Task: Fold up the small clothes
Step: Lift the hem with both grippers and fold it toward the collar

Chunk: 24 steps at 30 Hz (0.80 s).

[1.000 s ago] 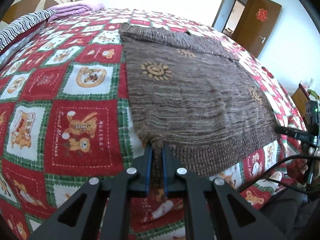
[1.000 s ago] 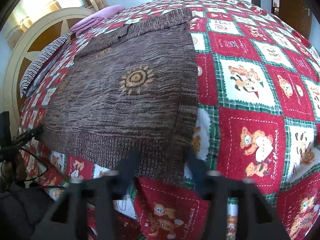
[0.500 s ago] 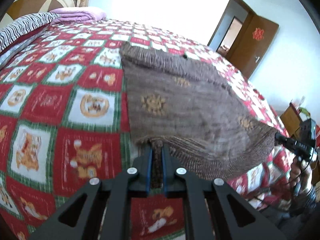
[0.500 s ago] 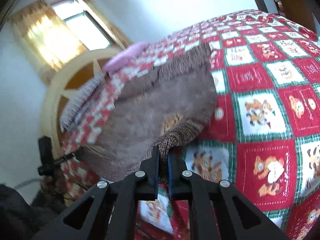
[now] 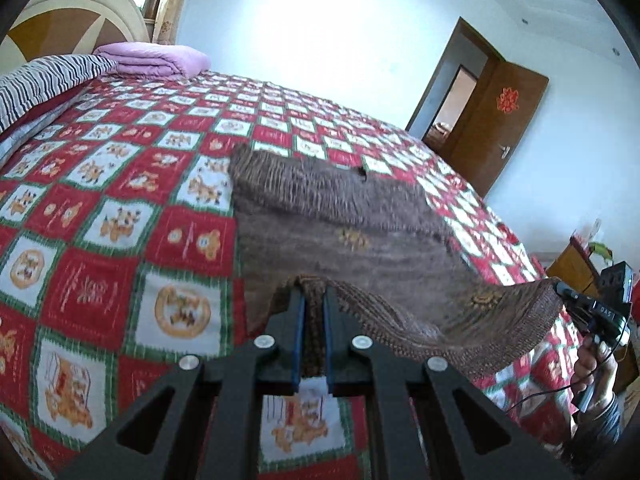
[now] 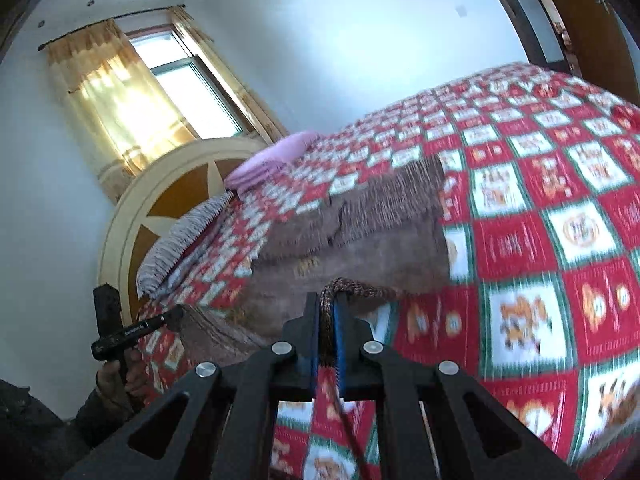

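A brown knitted sweater point(image 5: 344, 232) with small sun motifs lies on the bed; its far part rests flat and its near ribbed hem is lifted off the quilt. My left gripper point(image 5: 313, 300) is shut on the hem's left corner. My right gripper point(image 6: 329, 308) is shut on the hem's right corner; it also shows in the left wrist view point(image 5: 560, 290), pinching the far end of the raised hem. The sweater shows in the right wrist view point(image 6: 380, 232) too, blurred. The hem hangs in a curve between both grippers.
The bed carries a red, white and green checked quilt point(image 5: 120, 200) with bear prints. A folded purple blanket point(image 5: 152, 58) and a striped pillow point(image 5: 44, 80) lie by the headboard point(image 6: 168, 200). A brown door point(image 5: 496, 120) stands open at the right, with a cabinet point(image 5: 572, 268) beside the bed.
My right gripper has shut on the hem's right corner. Both grippers have lifted the hem off the quilt and carried it toward the far end of the sweater.
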Each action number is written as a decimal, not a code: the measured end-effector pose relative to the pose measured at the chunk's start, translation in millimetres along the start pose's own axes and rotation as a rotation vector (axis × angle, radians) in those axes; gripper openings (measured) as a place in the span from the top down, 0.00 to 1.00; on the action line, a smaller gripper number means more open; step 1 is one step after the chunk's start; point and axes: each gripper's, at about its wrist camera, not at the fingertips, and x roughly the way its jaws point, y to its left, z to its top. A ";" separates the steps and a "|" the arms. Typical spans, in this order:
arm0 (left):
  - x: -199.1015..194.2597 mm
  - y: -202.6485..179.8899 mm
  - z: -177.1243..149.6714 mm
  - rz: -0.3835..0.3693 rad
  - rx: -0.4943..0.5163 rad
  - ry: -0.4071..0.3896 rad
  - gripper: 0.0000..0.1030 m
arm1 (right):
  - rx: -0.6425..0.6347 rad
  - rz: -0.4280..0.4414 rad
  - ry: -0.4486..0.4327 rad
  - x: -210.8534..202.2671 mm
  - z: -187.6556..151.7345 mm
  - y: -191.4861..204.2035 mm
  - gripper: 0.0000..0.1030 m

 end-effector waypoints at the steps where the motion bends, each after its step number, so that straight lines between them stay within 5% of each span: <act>1: 0.4 0.2 5.0 0.000 -0.002 -0.009 0.92 | -0.001 0.006 -0.015 0.7 8.1 0.8 0.94; 24: 41.2 1.5 106.3 0.077 0.017 -0.138 0.92 | -0.027 -0.015 -0.122 63.4 126.9 -12.6 0.95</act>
